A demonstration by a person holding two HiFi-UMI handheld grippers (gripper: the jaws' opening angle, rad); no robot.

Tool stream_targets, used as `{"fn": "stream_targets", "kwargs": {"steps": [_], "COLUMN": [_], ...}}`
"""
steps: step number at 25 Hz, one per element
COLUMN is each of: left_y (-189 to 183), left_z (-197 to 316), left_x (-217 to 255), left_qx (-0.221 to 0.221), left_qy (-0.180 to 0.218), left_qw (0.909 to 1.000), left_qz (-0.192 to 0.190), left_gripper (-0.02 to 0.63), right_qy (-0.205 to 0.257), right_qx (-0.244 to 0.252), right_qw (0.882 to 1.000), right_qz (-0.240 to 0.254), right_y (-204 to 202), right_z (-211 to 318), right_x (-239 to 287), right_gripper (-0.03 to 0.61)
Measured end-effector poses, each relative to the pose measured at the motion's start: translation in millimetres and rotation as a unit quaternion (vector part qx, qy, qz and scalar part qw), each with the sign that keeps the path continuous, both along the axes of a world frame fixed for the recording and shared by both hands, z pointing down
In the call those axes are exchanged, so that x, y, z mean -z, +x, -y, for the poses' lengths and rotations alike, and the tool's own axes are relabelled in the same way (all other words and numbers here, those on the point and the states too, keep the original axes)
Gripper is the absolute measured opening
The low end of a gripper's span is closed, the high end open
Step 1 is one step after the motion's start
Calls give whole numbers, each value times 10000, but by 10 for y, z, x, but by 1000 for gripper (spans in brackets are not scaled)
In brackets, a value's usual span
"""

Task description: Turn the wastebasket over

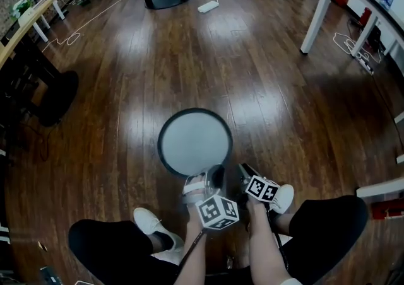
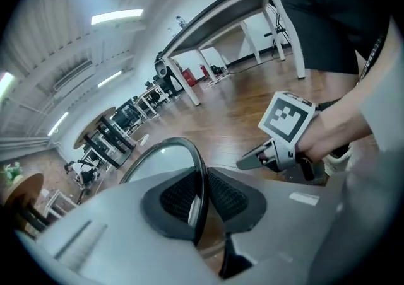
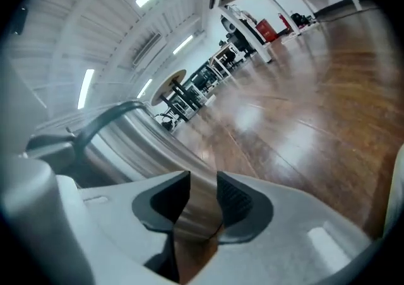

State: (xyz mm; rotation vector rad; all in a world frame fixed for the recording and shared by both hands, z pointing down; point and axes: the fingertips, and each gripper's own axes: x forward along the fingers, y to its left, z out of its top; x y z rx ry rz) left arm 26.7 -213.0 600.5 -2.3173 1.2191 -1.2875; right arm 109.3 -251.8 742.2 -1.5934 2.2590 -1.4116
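The wastebasket [image 1: 194, 142] shows a pale grey disc ringed in black, its side brushed silver. The floor [image 1: 126, 88] is dark brown planks. The left tool [image 1: 213, 178] and right tool [image 1: 243, 170] carry black-and-white square markers.

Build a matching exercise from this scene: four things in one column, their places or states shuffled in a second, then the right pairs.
Things
1. wastebasket
2. left gripper
3. right gripper
4. power strip

Places or states
A. open, close beside the wastebasket
B. white, lying far across the room
C. resting on the wood floor, round grey face upward
D. shut on the thin dark rim

Pairs: 1-C, 2-D, 3-A, 4-B
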Motion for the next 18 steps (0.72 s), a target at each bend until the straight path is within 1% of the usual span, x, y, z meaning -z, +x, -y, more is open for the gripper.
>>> {"fn": "stream_targets", "kwargs": {"steps": [2,3,4,5,6,7,8,9,11,13,15,17,18], "left_y": [22,20,9,-13,-47,-98,-164,-240,-402,-574,-743,-850,-867], "left_z": [7,10,14,13,2,-22,-57,-101,-224,-411,-683,-1023,-1209], "left_x": [-12,-7,18,68,145,244,365,503,817,1157,1461,1723,1835], "left_qx": [-16,27,121,268,454,650,836,1003,1262,1437,1565,1640,1649], "left_qy": [71,113,142,148,136,131,166,254,550,928,1291,1583,1685], "left_qw": [10000,9999,9995,9975,9928,9848,9747,9637,9415,9201,9015,8873,8825], "left_qz": [43,-39,-258,-629,-1104,-1603,-2065,-2462,-3076,-3523,-3823,-4008,-4069], "left_gripper": [75,81,93,104,133,192,228,236,244,247,247,247,248], "right_qy": [394,584,773,962,1153,1354,1570,1805,2306,2802,3239,3593,3746], "right_qx": [121,223,334,432,507,567,623,682,786,874,976,1075,1098], "right_qw": [9991,9978,9959,9933,9901,9863,9818,9763,9627,9465,9295,9138,9067], "right_qz": [-109,-213,-338,-477,-616,-748,-868,-978,-1174,-1341,-1472,-1561,-1596], "right_y": [60,53,30,1,-29,-61,-96,-131,-193,-256,-332,-386,-393], "right_z": [100,142,179,204,213,202,168,114,-61,-323,-667,-1069,-1281], "right_x": [264,409,565,732,907,1091,1283,1485,1912,2334,2705,3018,3161], "right_gripper": [133,138,142,146,146,146,146,147,166,199,238,270,283]}}
